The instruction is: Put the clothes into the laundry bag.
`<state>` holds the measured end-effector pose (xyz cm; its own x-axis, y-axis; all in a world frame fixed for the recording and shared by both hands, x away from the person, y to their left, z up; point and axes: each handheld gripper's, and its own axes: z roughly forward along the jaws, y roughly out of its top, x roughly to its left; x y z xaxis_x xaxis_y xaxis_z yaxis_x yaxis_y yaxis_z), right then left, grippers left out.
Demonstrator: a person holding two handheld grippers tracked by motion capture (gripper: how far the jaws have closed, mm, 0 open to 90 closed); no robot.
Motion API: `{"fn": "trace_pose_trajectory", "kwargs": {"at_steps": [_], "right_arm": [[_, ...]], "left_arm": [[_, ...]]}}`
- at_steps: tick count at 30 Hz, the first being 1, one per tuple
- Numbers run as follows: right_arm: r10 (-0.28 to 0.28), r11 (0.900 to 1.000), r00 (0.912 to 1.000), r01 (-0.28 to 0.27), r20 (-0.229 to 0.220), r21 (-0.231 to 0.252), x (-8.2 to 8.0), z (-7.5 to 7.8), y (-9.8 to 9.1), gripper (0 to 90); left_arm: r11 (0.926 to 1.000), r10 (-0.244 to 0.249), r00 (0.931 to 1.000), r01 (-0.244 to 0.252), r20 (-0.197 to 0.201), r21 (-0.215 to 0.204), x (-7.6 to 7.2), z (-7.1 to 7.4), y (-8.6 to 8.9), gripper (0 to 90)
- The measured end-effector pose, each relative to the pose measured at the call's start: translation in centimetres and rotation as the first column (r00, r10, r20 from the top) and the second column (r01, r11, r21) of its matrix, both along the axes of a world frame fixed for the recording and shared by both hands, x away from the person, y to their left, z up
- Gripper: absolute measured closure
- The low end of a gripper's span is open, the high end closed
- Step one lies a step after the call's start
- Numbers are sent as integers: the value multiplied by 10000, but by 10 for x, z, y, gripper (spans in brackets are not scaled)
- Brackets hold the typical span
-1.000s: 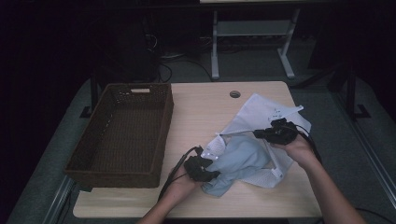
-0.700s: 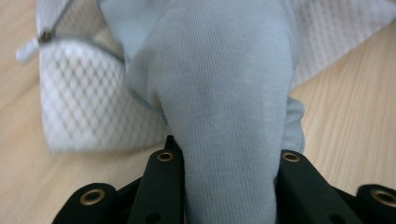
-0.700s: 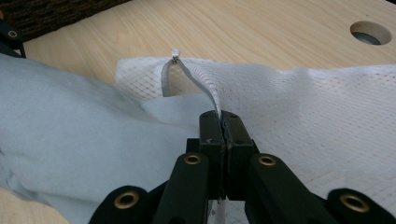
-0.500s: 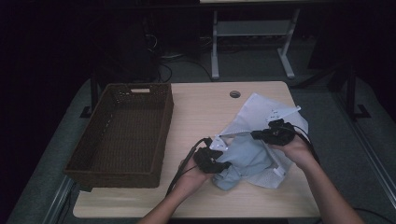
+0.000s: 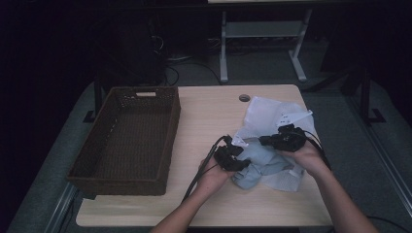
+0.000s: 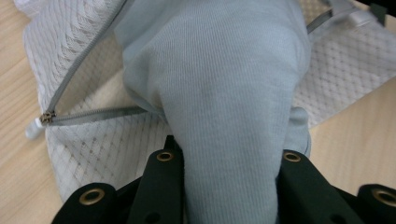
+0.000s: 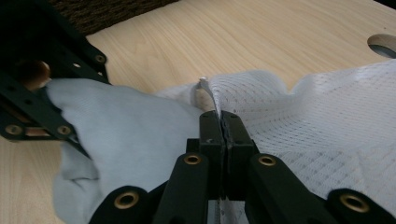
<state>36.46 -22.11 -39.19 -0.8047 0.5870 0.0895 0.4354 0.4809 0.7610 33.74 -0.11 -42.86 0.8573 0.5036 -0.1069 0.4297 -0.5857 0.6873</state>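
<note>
A light blue garment [image 5: 262,162] lies bunched at the mouth of a white mesh zip bag [image 5: 272,109] on the wooden table [image 5: 209,111]. My left gripper [image 5: 238,165] is shut on a thick fold of the garment [image 6: 224,84], with the mesh bag [image 6: 93,144] and its zipper pull [image 6: 44,119] beneath. My right gripper [image 5: 265,141] is shut on the bag's edge. In the right gripper view its jaws [image 7: 222,116] pinch a thin edge of the mesh [image 7: 327,121], with the garment [image 7: 130,135] and the left gripper [image 7: 42,93] just to the left.
A dark brown wicker basket [image 5: 126,136] stands on the left half of the table. A round cable hole [image 5: 244,98] is near the far edge. Cables trail from both grippers toward the front edge.
My left gripper has carried the garment to the right and a little up, closer to the bag's opening. The right gripper has stayed in place on the bag's edge.
</note>
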Motion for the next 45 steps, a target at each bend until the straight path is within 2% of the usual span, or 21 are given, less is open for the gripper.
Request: {"fn": "trace_pose_trajectory", "kwargs": {"at_steps": [5, 8, 9, 10, 14, 17, 21, 24, 26, 29, 30, 31, 32, 34, 36, 41, 45], "right_arm": [[49, 10000, 10000, -49, -34, -19, 0, -1, 2, 884], [68, 10000, 10000, -68, -21, -64, 0, -1, 1, 884], [68, 10000, 10000, -68, -21, -64, 0, -1, 1, 884], [47, 10000, 10000, -48, -60, -61, 0, -2, 1, 884], [32, 10000, 10000, -33, -53, -82, 1, -2, -1, 884], [2, 10000, 10000, -2, -24, -70, 1, -2, -2, 884], [-25, 10000, 10000, 25, -28, -51, 1, -2, -3, 884], [-87, 9999, 10000, 86, -22, -52, 1, -1, -5, 884], [-77, 10000, 10000, 77, -8, -35, 2, -1, -6, 883], [-74, 10000, 10000, 74, 6, -34, 2, -1, -6, 883], [-57, 10000, 10000, 57, 25, -3, 0, 1, -6, 884], [-57, 10000, 10000, 57, 25, -3, 0, 1, -6, 884], [-8, 10000, 10000, 7, 88, 98, -1, 4, -6, 884], [63, 9999, 9998, -64, 171, 83, -3, 8, -5, 884], [110, 9998, 9997, -113, 226, 137, -5, 12, -4, 884], [276, 9994, 9991, -282, 318, 180, -9, 16, -1, 884], [397, 9989, 9984, -407, 398, 253, -11, 19, 1, 883]], "left_arm": [[9999, -13, 9999, 15, -145, 114, 5, -12, -8, 698], [9995, -179, 9986, 191, -496, 247, 7, -22, -10, 605], [9995, -179, 9986, 191, -496, 247, 7, -22, -10, 553], [9991, -329, 9971, 346, -683, 239, 7, -23, -9, 508], [9985, -428, 9973, 448, -603, 322, 4, -18, -4, 343], [9988, -434, 9983, 442, -386, 209, 1, -8, 4, 298], [9985, -543, 9976, 543, -431, -16, 0, 6, 20, 298], [9985, -461, 9985, 451, -303, -312, 3, 18, 33, 298], [9978, -143, 9997, 131, -174, -656, 11, 28, 48, 299], [9965, 119, 9999, -126, -91, -830, 16, 32, 57, 303], [9956, 427, 9991, -423, 23, -836, 20, 34, 64, 307], [9956, 427, 9991, -423, 23, -836, 20, 34, 64, 316], [9944, 752, 9971, -745, 74, -752, 25, 32, 68, 319], [9936, 892, 9960, -885, 68, -700, 27, 30, 70, 327], [9912, 1214, 9926, -1211, 10, -533, 35, 22, 73, 327], [9898, 1357, 9906, -1362, -145, -413, 45, 9, 72, 327], [9909, 1290, 9914, -1297, -203, -352, 53, -2, 66, 327]]}}
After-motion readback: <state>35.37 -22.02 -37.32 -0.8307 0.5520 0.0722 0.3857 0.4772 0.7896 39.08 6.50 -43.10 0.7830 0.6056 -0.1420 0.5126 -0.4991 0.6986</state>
